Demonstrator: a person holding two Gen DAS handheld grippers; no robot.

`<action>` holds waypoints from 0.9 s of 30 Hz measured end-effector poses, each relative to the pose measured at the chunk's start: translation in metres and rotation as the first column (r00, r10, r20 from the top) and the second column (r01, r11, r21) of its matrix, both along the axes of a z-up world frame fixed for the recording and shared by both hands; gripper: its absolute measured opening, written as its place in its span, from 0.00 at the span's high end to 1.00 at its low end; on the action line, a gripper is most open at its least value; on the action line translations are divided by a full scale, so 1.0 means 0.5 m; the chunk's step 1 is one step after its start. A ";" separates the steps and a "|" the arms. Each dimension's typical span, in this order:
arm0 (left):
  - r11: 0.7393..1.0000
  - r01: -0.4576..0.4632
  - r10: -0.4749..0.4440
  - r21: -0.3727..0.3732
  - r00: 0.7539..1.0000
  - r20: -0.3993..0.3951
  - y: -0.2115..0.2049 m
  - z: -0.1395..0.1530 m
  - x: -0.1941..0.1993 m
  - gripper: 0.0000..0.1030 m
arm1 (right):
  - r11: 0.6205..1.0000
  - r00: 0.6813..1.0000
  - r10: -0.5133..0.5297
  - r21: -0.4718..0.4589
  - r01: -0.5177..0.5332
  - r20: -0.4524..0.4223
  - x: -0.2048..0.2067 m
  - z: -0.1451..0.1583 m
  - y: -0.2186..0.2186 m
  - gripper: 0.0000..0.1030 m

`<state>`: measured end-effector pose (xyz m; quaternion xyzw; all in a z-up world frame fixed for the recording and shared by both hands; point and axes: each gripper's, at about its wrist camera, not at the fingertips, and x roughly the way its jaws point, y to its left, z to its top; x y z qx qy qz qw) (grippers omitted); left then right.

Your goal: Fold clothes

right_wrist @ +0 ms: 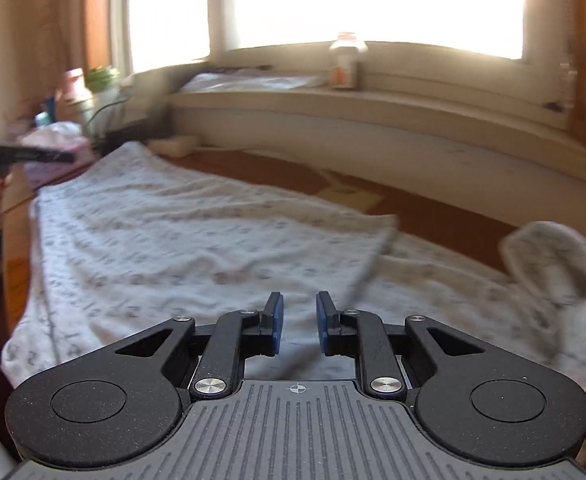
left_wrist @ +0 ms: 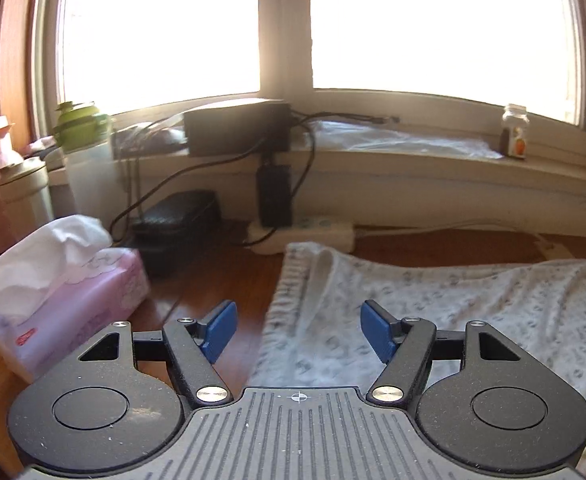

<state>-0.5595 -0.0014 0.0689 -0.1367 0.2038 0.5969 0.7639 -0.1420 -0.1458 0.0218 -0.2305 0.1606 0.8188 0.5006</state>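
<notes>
Left tool (left_wrist: 299, 330) over garment (left_wrist: 433, 312), tissue box (left_wrist: 73, 312) beside

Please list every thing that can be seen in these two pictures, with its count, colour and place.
garment: one, white with grey print, spread on the table
tissue pack: one, pink, left of the garment
bottles: three, pink, cream and green-lidded, far left
black box: one, on the window sill
jar: one, clear, on the sill at right
power strip: one, white, below the sill
left hand-held gripper: one, black with blue pads, open, empty
right hand-held gripper: one, same colours, narrow gap, empty
</notes>
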 end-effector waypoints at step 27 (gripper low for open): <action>0.633 0.757 -0.772 -0.160 0.634 -0.054 0.031 -0.106 0.730 0.28 | 0.949 0.947 -0.314 -0.021 0.316 0.068 0.346 -0.025 -0.037 0.72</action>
